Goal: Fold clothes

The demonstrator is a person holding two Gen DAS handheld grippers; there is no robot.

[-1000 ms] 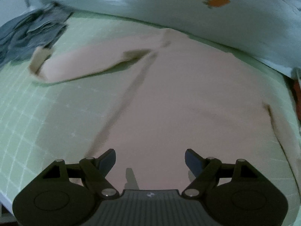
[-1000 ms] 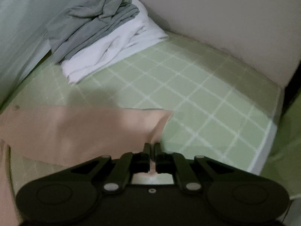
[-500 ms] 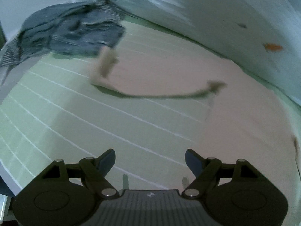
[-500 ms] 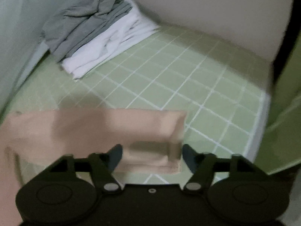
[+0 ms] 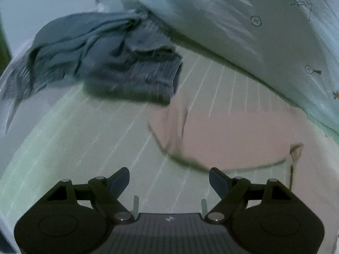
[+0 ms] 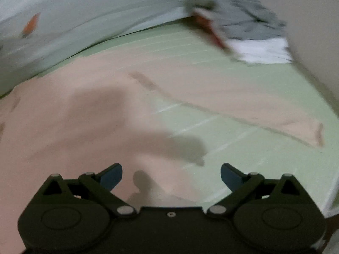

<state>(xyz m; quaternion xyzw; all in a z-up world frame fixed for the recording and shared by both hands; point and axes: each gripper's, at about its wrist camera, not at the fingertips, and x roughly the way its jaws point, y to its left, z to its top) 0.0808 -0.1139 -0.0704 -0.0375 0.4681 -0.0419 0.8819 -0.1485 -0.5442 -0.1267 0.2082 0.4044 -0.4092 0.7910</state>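
Observation:
A pale pink long-sleeved top (image 6: 84,105) lies spread flat on the green checked sheet (image 6: 243,144). In the right wrist view its right sleeve (image 6: 264,110) stretches out to the right, cuff near the edge. My right gripper (image 6: 171,174) is open and empty, just above the top's side edge. In the left wrist view the left sleeve (image 5: 233,135) lies ahead, its cuff (image 5: 171,122) next to the grey pile. My left gripper (image 5: 169,178) is open and empty above the sheet (image 5: 84,148), just short of the sleeve.
A crumpled grey garment pile (image 5: 110,63) lies at the left end of the bed. A grey and white pile (image 6: 254,36) lies at the right end by a beige wall (image 6: 307,21). A pale patterned quilt (image 5: 243,21) runs along the far side.
My right gripper opened and let go of the right sleeve cuff, then swung left over the top's body. My left gripper swung left from the top's body toward the left sleeve.

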